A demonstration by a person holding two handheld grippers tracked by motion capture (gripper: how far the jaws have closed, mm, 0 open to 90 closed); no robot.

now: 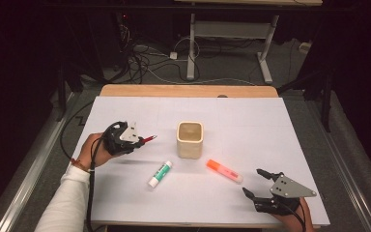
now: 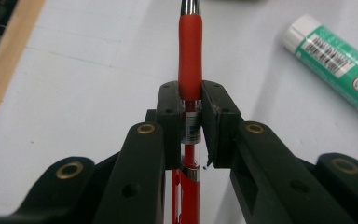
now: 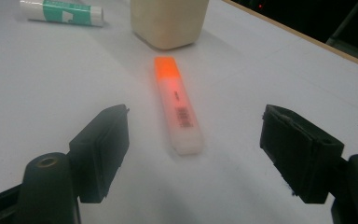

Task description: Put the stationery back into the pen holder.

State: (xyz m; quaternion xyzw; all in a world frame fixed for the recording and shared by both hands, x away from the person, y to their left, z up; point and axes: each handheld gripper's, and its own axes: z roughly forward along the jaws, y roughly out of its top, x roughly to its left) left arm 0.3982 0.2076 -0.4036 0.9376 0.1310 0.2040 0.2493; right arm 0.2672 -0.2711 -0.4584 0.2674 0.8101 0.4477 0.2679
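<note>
High view first: at the left of the white table sheet (image 1: 125, 203), the left gripper (image 1: 142, 140) sits in a hand (image 1: 92, 150) with a white sleeve (image 1: 65, 203) behind it. Its jaws are clamped tight on a red pen (image 1: 148, 139), whose tip sticks out toward the cream cup (image 1: 190, 139) and stops a little short of it. From the left gripper view, the pen (image 2: 189, 60) runs straight up between the two black pads, gripped just below its red rubber sleeve, with the sheet (image 2: 84, 93) beneath it.

Next along, a glue stick (image 1: 160, 174) with a green label lies flat on the sheet, in front of the cup and slightly left of it. The cup stands upright near the middle of the sheet. To its right and nearer the person lies an orange highlighter (image 1: 224, 170), slanting down to the right.

At the far right, the right gripper (image 1: 254, 182) rests low near the front edge of the sheet, jaws spread wide and holding nothing. In the right gripper view the highlighter (image 3: 177, 105) lies just beyond the gap between its pads, touching neither.
</note>
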